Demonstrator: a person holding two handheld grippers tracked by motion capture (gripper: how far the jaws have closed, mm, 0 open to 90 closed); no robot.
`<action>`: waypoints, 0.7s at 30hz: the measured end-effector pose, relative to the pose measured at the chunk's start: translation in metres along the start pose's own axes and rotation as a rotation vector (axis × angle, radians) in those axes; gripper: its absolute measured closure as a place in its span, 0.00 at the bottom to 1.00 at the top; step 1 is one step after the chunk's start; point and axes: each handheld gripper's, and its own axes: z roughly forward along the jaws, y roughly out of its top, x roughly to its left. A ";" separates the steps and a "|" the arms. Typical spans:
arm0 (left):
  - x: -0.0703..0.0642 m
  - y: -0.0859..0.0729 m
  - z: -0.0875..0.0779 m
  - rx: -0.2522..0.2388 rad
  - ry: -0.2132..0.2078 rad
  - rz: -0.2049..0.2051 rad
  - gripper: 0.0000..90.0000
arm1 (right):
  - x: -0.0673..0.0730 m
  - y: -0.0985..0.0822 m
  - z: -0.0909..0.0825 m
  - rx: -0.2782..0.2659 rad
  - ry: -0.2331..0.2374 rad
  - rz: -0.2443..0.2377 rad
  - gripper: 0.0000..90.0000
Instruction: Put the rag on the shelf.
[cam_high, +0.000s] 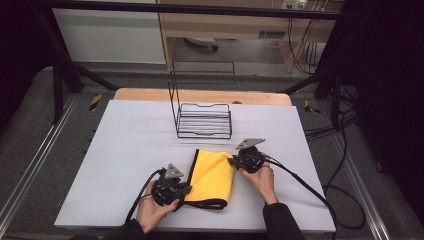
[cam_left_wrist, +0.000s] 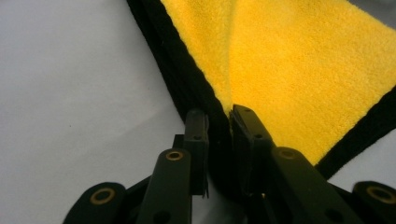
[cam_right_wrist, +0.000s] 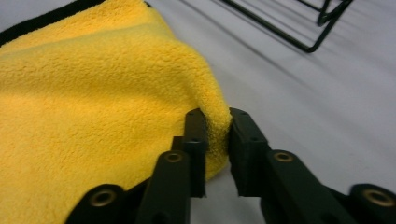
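Both jaws pinch the folded yellow cloth

Softly folded, the yellow cloth (cam_high: 212, 175) lies on the near middle of the tabletop (cam_high: 130, 150), just in front of the wire rack (cam_high: 204, 120). The cloth is fleecy and thick, with a black sewn border along its edges, and it has a roughly rectangular shape. The rack is made of thin black wire, with a tall back frame and a low basket part.

The tabletop is a smooth pale grey sheet over a wooden board. Around it there are dark metal frame bars, grey floor and black cables.

The left gripper (cam_left_wrist: 218, 122) holds the near left corner of the cloth; its jaws are closed on the black border. The right gripper (cam_right_wrist: 216, 122) holds the far right edge, and its jaws press on the rounded yellow fold. One hand carries each gripper.
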 end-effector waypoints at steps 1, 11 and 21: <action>0.001 0.000 0.000 -0.004 -0.001 0.001 0.82 | 0.001 -0.001 -0.002 -0.010 -0.020 0.004 0.79; 0.016 0.007 -0.016 -0.062 0.013 0.037 0.46 | 0.044 -0.027 -0.049 -0.052 0.001 0.099 0.34; 0.031 0.004 -0.022 -0.072 -0.011 0.038 0.13 | 0.073 -0.044 -0.039 0.022 0.110 0.182 0.48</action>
